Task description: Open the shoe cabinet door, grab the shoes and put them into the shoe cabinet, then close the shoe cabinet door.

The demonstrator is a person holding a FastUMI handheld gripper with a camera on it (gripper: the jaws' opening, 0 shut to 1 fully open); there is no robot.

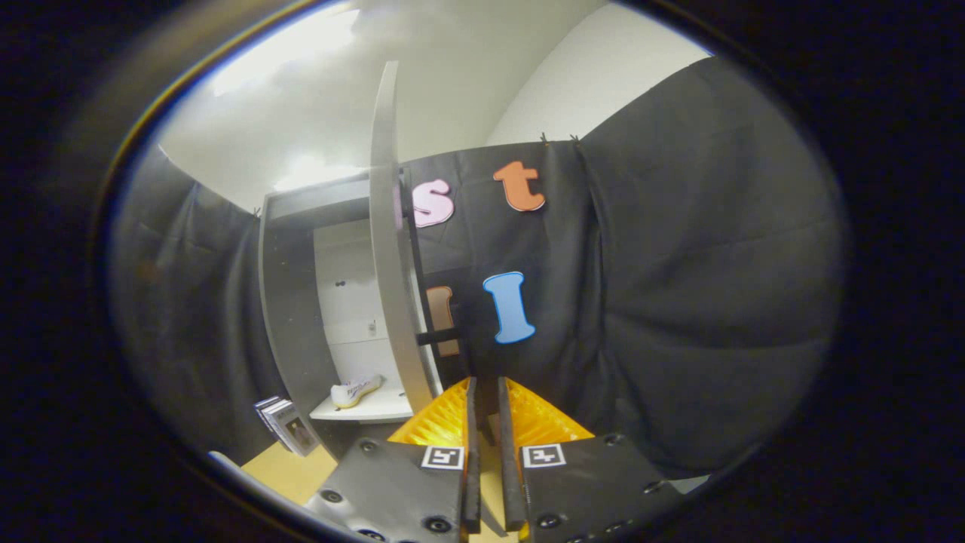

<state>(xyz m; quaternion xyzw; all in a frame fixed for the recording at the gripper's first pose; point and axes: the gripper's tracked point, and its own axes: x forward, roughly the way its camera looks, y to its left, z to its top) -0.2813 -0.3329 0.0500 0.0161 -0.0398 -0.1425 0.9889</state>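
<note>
My tongs [486, 392] are drawn close together, only a thin gap between the fingers, and I can't make out anything held in that gap. The door [392, 249] stands open and edge-on just ahead of the fingers and a little to their left, with its dark handle [439, 337] sticking out toward the right, just above the fingertips. Beyond the door, farther left, is the cabinet [301, 302], and a shoe [356, 392] already lies on its shelf [369, 409]. Some books [285, 424] lean by the cabinet's foot, down to the left of my fingers.

With the shoe inside and the door wide, I judge I'm at the last step: closing up. Whether the fingers are touching the handle I can't tell. The next move calls for getting the tips against the handle or the door's right face, then sweeping left so the door swings shut without slipping off the edge.
</note>
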